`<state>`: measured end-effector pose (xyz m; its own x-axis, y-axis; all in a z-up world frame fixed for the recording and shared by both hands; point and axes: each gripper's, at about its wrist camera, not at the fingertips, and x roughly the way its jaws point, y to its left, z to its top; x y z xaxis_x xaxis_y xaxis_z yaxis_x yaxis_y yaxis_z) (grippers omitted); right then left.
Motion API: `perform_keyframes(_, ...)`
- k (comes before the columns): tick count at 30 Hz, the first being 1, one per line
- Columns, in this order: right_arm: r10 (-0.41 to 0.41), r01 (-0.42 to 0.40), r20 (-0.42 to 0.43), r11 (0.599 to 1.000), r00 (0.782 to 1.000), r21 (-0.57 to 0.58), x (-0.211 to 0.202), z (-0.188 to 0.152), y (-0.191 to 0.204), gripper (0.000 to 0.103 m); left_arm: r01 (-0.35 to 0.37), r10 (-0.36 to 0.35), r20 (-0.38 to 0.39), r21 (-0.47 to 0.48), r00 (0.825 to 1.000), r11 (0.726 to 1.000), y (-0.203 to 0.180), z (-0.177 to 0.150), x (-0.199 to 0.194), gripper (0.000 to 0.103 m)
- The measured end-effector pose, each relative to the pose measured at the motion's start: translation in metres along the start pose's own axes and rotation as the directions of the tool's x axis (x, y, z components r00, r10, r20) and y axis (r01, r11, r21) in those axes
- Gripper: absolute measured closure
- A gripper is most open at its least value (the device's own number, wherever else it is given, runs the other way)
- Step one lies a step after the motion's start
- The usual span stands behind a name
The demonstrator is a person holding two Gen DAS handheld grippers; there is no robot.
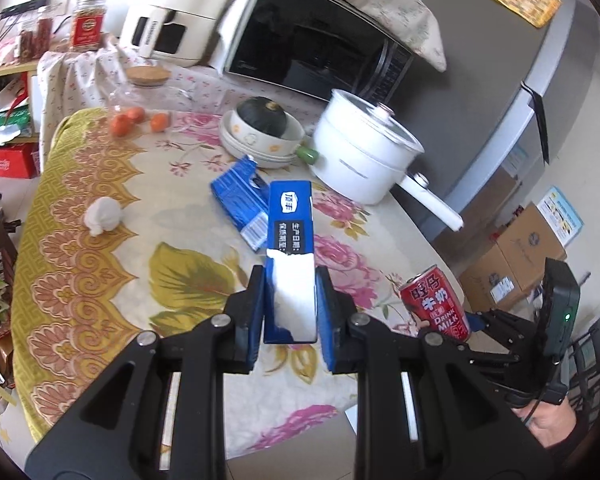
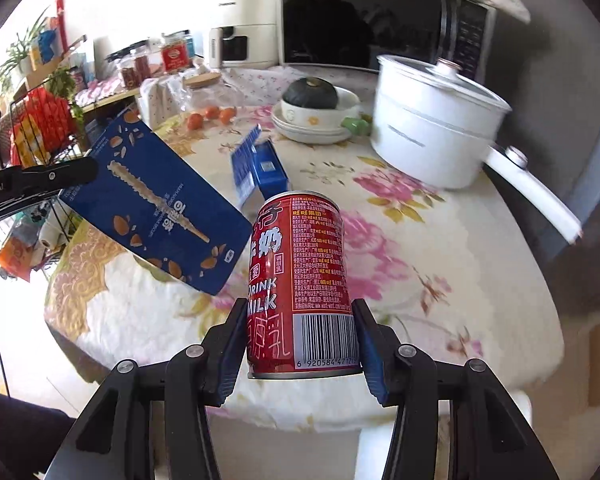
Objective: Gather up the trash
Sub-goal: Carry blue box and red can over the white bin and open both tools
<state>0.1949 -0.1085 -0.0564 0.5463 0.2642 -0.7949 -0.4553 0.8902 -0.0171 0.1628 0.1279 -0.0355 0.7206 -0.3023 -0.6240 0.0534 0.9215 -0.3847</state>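
My left gripper (image 1: 290,312) is shut on a blue snack box (image 1: 289,236) with a torn white end, held above the flowered tablecloth (image 1: 100,300). In the right wrist view the same box (image 2: 156,204) hangs tilted at the left. My right gripper (image 2: 300,340) is shut on a red milk drink can (image 2: 300,280), upright and lifted off the table near its front edge. The can (image 1: 436,304) also shows at the lower right of the left wrist view. A second blue carton (image 1: 240,200) lies on the table, and a crumpled white tissue (image 1: 102,216) lies to its left.
A white pot with a long handle (image 1: 364,152) stands at the back right, next to stacked bowls holding a dark squash (image 1: 260,132). Oranges (image 1: 128,120), a glass jar (image 1: 148,80) and a microwave (image 1: 312,40) lie behind. Cardboard boxes (image 1: 512,260) sit on the floor to the right.
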Motion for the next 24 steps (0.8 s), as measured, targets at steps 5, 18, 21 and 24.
perform_keyframes(5,-0.023,0.023,-0.009,0.999,1.000,0.027,-0.025,-0.020,-0.025,0.052,0.049,-0.046,-0.032,0.084,0.998,0.995,-0.036,-0.009,0.009,0.077)
perform_keyframes(18,-0.124,0.134,-0.081,0.983,0.989,0.130,-0.053,-0.063,-0.088,0.052,0.184,-0.170,-0.092,0.188,0.981,0.965,-0.122,-0.023,0.031,0.077)
perform_keyframes(21,-0.143,0.159,-0.106,0.974,0.984,0.160,-0.059,-0.076,-0.105,0.052,0.217,-0.197,-0.114,0.205,0.974,0.954,-0.143,-0.028,0.040,0.077)
perform_keyframes(24,-0.160,0.184,-0.133,0.963,0.978,0.196,-0.064,-0.089,-0.124,0.051,0.249,-0.221,-0.144,0.218,0.964,0.944,-0.166,-0.036,0.051,0.077)
